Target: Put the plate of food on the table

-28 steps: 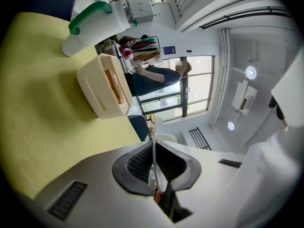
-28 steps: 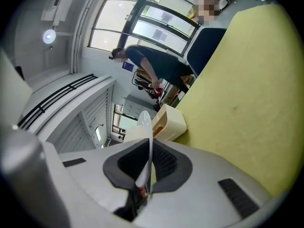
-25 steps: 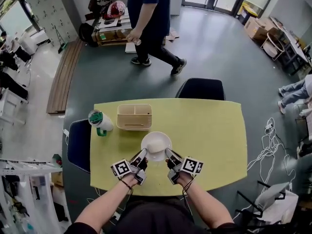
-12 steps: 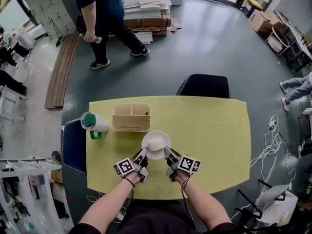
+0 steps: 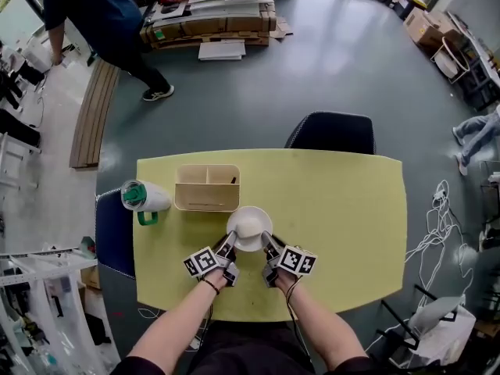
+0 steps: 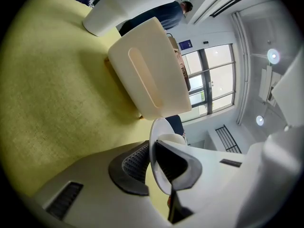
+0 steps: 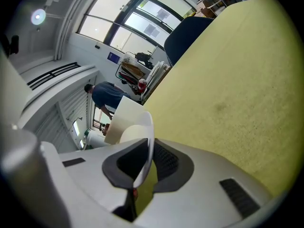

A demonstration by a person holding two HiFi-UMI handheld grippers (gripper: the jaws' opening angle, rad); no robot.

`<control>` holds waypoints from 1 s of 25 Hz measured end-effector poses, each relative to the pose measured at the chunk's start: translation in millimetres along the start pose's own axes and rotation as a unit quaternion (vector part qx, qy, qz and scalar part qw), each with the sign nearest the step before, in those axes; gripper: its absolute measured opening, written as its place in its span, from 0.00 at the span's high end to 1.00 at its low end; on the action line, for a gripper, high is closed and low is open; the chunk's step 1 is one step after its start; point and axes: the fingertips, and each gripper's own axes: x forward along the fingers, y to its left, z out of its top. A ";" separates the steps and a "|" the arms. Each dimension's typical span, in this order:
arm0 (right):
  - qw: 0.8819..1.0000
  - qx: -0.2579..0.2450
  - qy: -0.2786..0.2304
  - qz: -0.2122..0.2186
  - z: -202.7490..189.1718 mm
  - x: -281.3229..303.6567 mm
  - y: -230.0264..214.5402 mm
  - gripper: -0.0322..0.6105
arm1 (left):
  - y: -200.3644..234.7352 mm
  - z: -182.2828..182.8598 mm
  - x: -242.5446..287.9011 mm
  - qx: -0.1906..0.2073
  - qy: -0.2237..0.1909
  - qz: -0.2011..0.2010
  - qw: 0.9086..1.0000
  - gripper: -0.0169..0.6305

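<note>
Person (image 5: 92, 12) cut off by top edge; food (image 5: 249, 226) on plate (image 5: 232, 223) too small to identify.

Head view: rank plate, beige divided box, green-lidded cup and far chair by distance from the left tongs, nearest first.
1. plate: rim gripped in the left tongs, just to their right.
2. beige divided box: behind the plate, slightly left.
3. green-lidded cup: farther left.
4. far chair: opposite side, to the right.

Yellow table (image 5: 336, 209) with a beige divided box (image 5: 207, 187) and a green-lidded white cup (image 5: 142, 197) beside it
</note>
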 end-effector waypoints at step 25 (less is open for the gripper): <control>0.982 -0.129 0.036 -0.133 -12.5 16.6 -35.8 0.83 | 35.3 -11.9 16.3 0.166 0.066 0.150 0.972 0.85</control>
